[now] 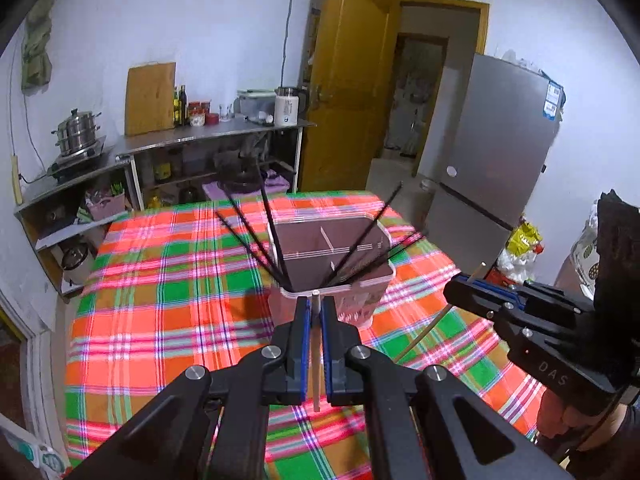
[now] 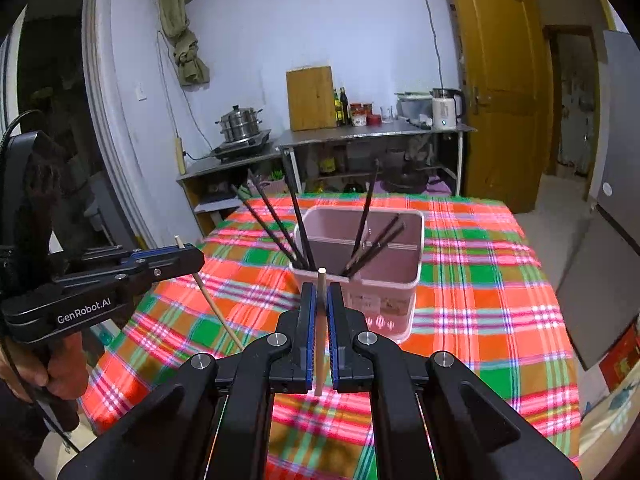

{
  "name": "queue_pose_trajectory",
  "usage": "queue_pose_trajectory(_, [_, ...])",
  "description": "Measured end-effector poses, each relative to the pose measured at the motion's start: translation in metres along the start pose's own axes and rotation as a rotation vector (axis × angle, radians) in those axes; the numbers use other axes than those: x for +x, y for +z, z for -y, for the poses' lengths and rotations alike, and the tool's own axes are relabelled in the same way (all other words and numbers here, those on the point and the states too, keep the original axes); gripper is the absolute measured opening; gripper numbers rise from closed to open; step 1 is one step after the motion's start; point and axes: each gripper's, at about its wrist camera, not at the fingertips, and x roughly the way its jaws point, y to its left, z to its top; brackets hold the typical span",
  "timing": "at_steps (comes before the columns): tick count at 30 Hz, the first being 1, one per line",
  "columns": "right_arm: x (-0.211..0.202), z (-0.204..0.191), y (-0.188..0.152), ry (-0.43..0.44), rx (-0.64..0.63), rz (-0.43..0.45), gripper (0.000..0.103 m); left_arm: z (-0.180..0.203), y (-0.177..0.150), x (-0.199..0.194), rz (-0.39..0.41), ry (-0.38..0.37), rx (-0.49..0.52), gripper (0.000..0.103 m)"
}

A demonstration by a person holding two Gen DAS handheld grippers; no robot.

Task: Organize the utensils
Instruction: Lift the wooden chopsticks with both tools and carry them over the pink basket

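Observation:
A pink divided utensil holder (image 1: 372,286) (image 2: 400,300) stands on the plaid table with several black chopsticks (image 1: 276,236) (image 2: 298,224) leaning out of its near compartments. My left gripper (image 1: 315,306) (image 2: 190,256) is shut on a light wooden chopstick (image 1: 317,344) (image 2: 212,304), held above the cloth just short of the holder's near rim. My right gripper (image 2: 321,292) (image 1: 466,284) is shut on another wooden chopstick (image 2: 321,328) (image 1: 424,332), also close before the holder.
The table wears a red, green and orange plaid cloth (image 1: 168,320) (image 2: 480,320). Behind it stand steel shelves (image 1: 208,144) with a steamer pot (image 1: 78,132), cutting board, bottles and kettle. A fridge (image 1: 496,152) and a wooden door (image 1: 348,92) are at right.

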Motion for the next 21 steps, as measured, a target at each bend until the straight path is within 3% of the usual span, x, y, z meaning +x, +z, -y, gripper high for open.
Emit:
queue_pose_trajectory(14, [0.0, -0.003, 0.075, -0.021, 0.008, 0.166, 0.005, -0.007, 0.092, -0.009, 0.155, 0.008, -0.011, 0.005])
queue_pose_trajectory(21, [0.019, 0.0, 0.091, -0.062, -0.003, 0.189, 0.005, -0.018, 0.113, 0.013, 0.184, 0.019, -0.021, 0.005])
